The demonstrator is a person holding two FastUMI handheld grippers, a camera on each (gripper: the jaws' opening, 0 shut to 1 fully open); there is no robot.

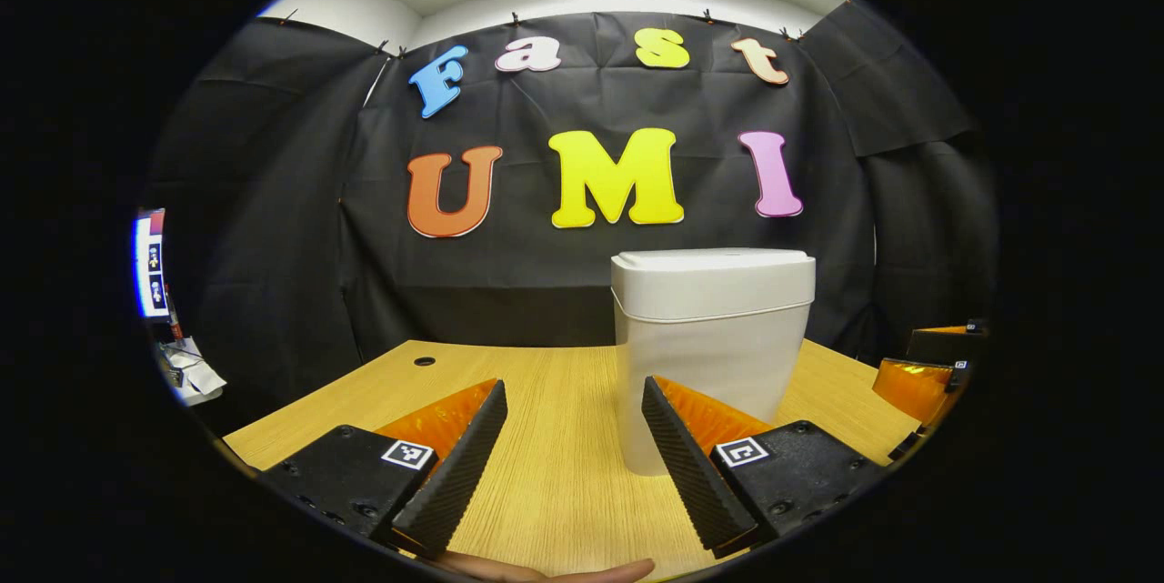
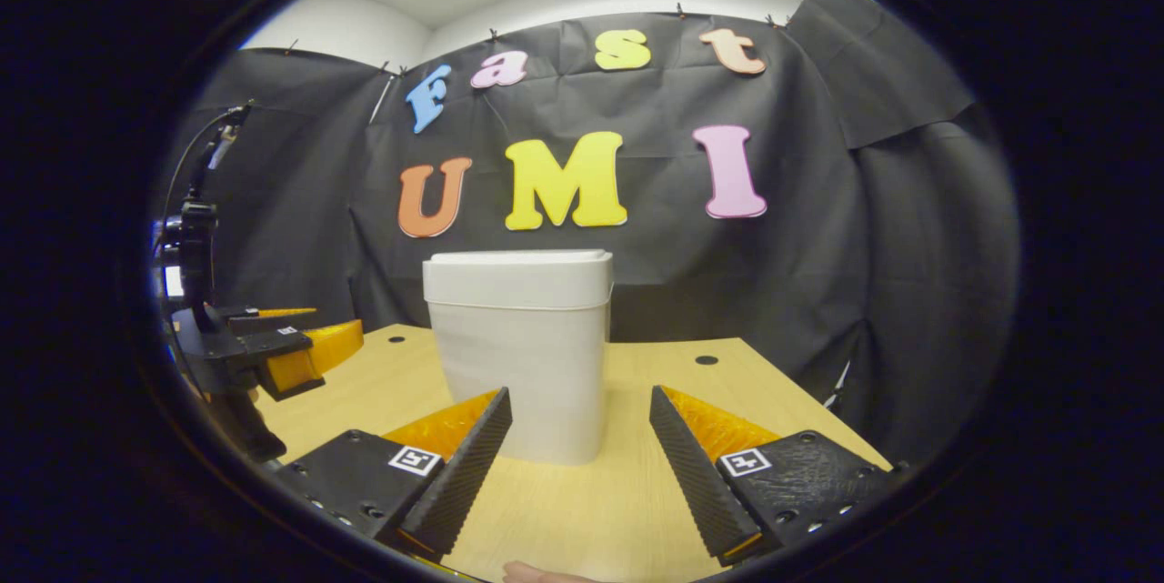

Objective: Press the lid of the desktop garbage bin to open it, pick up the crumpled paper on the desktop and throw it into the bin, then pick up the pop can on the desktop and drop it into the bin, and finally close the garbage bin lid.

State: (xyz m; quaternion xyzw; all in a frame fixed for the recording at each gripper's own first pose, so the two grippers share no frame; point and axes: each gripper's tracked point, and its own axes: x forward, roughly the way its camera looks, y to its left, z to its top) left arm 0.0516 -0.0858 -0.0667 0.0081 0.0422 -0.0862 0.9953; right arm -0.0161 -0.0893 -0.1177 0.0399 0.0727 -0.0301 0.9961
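Observation:
A white desktop garbage bin (image 1: 709,337) stands upright on the wooden desk (image 1: 546,437) with its lid (image 1: 714,260) shut flat. In the left gripper view my left gripper (image 1: 573,401) is open low over the desk, just left of and in front of the bin; its right finger overlaps the bin's base. In the right gripper view the same bin (image 2: 520,351) stands close ahead, slightly left. My right gripper (image 2: 580,410) is open with nothing between its fingers. The left gripper (image 2: 273,342) shows at that view's left edge, and the right gripper (image 1: 928,374) at the left gripper view's right edge.
The desk has round cable holes (image 1: 425,361) (image 2: 707,359) near its back edge. Black cloth closes the booth behind and at both sides. A screen (image 1: 150,263) and some clutter sit beyond the desk's left edge. A fingertip (image 1: 546,572) shows at the bottom.

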